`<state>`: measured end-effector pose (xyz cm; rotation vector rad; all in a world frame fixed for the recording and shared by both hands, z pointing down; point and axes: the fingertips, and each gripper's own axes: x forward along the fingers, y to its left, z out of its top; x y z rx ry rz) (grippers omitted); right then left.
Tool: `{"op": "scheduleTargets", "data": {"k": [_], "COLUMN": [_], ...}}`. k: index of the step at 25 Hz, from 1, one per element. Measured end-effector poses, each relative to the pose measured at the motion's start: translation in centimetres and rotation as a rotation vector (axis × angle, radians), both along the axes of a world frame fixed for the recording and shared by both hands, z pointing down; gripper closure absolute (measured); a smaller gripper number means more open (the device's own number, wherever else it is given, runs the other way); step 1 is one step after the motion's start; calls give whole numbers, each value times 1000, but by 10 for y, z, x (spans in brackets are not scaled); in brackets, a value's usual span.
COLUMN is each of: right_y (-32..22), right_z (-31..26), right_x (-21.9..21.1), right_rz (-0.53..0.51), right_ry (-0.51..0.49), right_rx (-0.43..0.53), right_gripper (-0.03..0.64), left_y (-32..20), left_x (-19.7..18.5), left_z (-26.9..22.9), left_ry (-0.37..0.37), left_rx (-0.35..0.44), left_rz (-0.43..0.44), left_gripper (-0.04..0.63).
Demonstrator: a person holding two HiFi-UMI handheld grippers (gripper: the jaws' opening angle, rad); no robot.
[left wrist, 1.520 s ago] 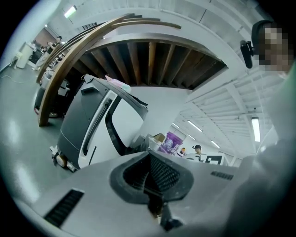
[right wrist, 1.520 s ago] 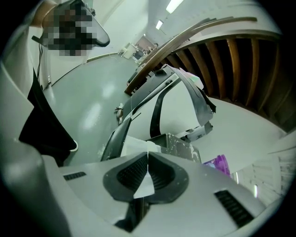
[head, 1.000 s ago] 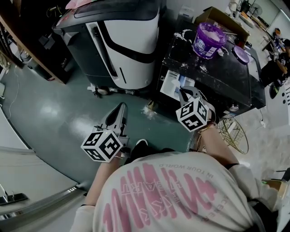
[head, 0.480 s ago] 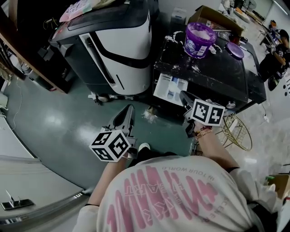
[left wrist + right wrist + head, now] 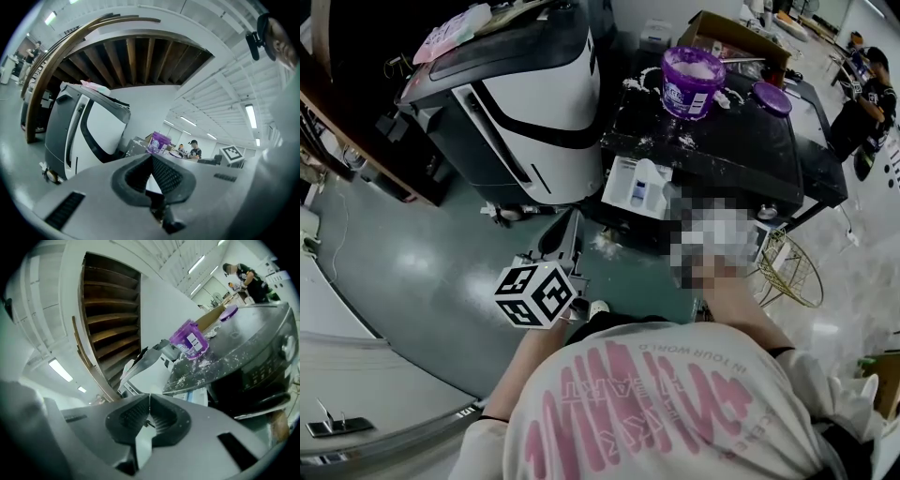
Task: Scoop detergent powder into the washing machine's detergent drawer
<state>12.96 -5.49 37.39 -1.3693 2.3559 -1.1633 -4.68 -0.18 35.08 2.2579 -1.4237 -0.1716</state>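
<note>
1. Overhead, steeply down onto a person's back in a pale shirt (image 5: 666,403) with pink lettering, above a glossy green floor (image 5: 422,253).
2. Left gripper (image 5: 572,223) held out roughly level in front of the body, jaws pressed together with nothing between them, aimed toward the gap between a white-and-dark appliance (image 5: 534,94) and the black washing machine (image 5: 741,150).
3. Right gripper (image 5: 149,398) likewise closed and empty, tips meeting, pointed at the washing machine's front just under its top edge; readable only from its own camera.
4. Detergent drawer (image 5: 637,183) pulled out at the machine's front left corner, white with a blue compartment, beyond the left gripper and apart from both.
5. Purple tub of detergent powder (image 5: 692,80) upright and uncovered near the far edge of the machine's top, white powder heaped inside.
6. Purple lid (image 5: 772,97) lying flat to the tub's right, apart from it.
7. Spilled white powder (image 5: 680,141) scattered over the dark top around the tub.
8. Cardboard box (image 5: 736,33) behind the tub; gold wire basket (image 5: 792,272) on the floor at the machine's right.
</note>
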Motion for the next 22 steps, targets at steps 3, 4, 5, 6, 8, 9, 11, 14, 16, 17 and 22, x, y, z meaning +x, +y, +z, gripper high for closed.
{"op": "scheduleTargets", "data": {"k": [3, 4, 5, 6, 8, 9, 11, 14, 16, 17, 22], "right_y": [2, 2, 2, 2, 0, -1, -6, -17, -25, -29, -40], "right_z": [-2, -2, 0, 2, 9, 14, 24, 38, 47, 50, 66], "right_x": [11, 14, 16, 17, 18, 18, 14, 2, -9, -14, -45], "right_rz": [26, 30, 30, 26, 16, 11, -6, -50, -88, -110, -291], "right_ry": [36, 45, 53, 59, 66, 68, 83, 154, 234, 285, 666], "right_rx": [31, 34, 35, 33, 18, 7, -16, -29, -20, -9, 120], "right_gripper": [612, 612, 612, 612, 612, 612, 612, 612, 612, 613, 614], "left_y": [1, 1, 2, 3, 6, 7, 10, 11, 12, 13, 18], "left_x": [12, 16, 20, 23, 26, 27, 25, 17, 10, 6, -16], "left_z": [-4, -5, -5, -4, 1, 4, 9, 15, 21, 24, 35], "left_ry": [-14, -16, -18, -20, -16, -12, -3, 9, 16, 19, 38], "left_rx": [22, 27, 29, 28, 18, 10, -2, -14, -27, -34, -64], "left_rz": [-5, -4, -2, -1, 0, -1, -4, -22, -37, -45, -90], "left_gripper": [594, 592, 592, 594, 592, 593, 592, 593, 594, 594, 594]}}
